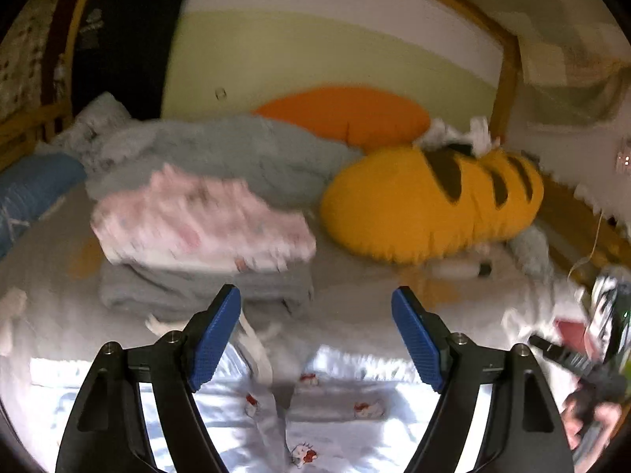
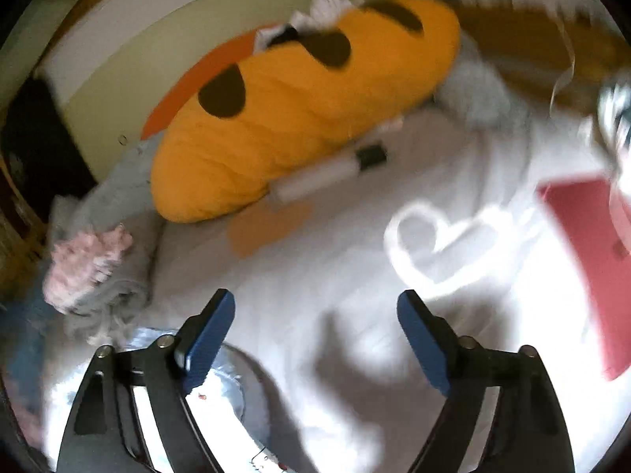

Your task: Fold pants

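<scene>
White pants (image 1: 311, 406) printed with small red cartoon figures lie spread on the bed, low in the left wrist view. My left gripper (image 1: 315, 331) hovers above them, jaws open and nothing between the blue pads (image 1: 215, 339). In the right wrist view only a pale, bright patch of the pants (image 2: 221, 390) shows at the lower left, partly behind the left finger. My right gripper (image 2: 315, 339) stands open over the bare white sheet (image 2: 355, 276), holding nothing. Both views are motion-blurred.
A pile of folded clothes, pink (image 1: 201, 220) over grey (image 1: 197, 291), sits beyond the pants. A yellow striped plush (image 1: 430, 205), an orange pillow (image 1: 347, 114) and a grey blanket (image 1: 221, 153) line the headboard. A white cord (image 2: 434, 236), a red flat object (image 2: 583, 260) and a white tube (image 2: 315, 181) lie to the right.
</scene>
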